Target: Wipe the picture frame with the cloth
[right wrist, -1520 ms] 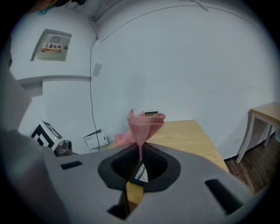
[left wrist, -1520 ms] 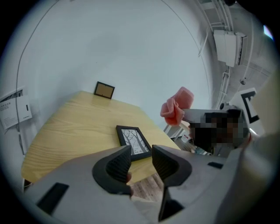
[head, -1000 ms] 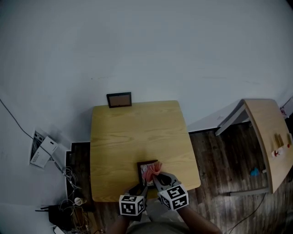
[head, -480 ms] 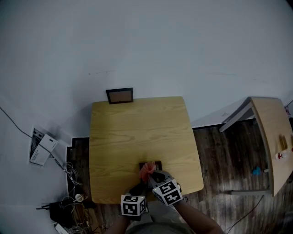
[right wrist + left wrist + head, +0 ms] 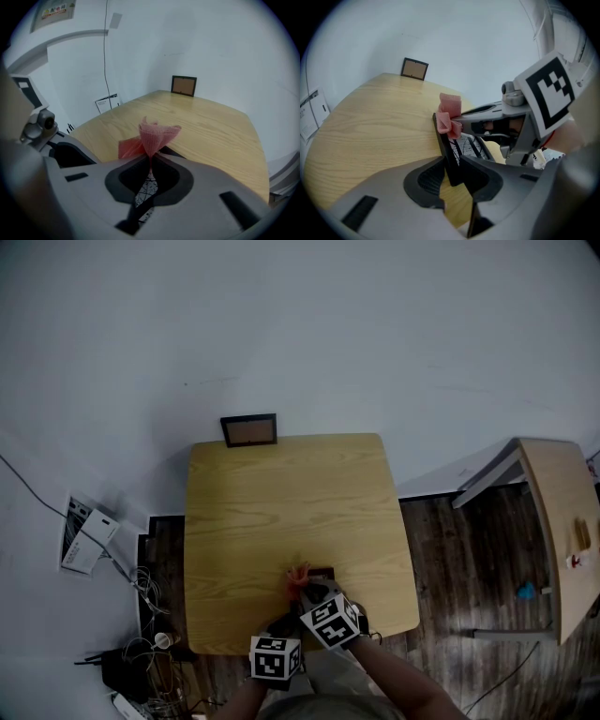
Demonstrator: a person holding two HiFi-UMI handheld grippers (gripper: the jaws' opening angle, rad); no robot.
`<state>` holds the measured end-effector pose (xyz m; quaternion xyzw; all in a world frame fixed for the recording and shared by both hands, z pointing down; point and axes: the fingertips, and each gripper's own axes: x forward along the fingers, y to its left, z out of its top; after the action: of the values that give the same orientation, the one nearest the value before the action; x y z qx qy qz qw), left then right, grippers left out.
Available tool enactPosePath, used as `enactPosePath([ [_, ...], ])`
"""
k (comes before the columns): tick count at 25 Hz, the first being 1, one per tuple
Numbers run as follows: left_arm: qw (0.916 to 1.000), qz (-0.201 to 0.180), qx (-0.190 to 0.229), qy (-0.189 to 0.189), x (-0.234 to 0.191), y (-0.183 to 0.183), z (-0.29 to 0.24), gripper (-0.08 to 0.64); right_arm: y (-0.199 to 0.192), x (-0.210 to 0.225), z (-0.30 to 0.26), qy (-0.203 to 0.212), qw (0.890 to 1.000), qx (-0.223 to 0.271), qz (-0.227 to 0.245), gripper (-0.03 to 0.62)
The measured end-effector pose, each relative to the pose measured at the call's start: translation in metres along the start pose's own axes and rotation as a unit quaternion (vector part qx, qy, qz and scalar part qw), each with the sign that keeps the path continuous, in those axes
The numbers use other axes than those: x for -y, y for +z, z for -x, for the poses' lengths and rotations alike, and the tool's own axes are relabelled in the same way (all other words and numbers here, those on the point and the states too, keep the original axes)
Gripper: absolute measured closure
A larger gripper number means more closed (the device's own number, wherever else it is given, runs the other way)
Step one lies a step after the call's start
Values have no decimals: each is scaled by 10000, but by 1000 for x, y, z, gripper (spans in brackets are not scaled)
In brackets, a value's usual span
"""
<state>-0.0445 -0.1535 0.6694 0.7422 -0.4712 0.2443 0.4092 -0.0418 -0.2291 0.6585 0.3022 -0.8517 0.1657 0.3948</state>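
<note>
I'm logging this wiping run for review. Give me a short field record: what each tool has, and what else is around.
left tool: jaws closing, picture frame held on edge between them
right tool: shut on pink cloth, which is at the picture frame's upper end
table: light wood
second frame: upright at the table's far edge, by the wall

The table (image 5: 281, 512) is pale grained wood, the cloth (image 5: 157, 133) coarse-woven pink, the picture frame (image 5: 444, 145) matt black.
</note>
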Motion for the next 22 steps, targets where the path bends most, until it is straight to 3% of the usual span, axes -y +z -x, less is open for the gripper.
enactPosePath([
  [9,10000,10,2,12,-1,0,0,469,-5,4,-5,-112,9994,-290,123,578],
  [22,9999,18,31,128,-2,0,0,469,-27,28,13,-608,9964,-566,187,578],
])
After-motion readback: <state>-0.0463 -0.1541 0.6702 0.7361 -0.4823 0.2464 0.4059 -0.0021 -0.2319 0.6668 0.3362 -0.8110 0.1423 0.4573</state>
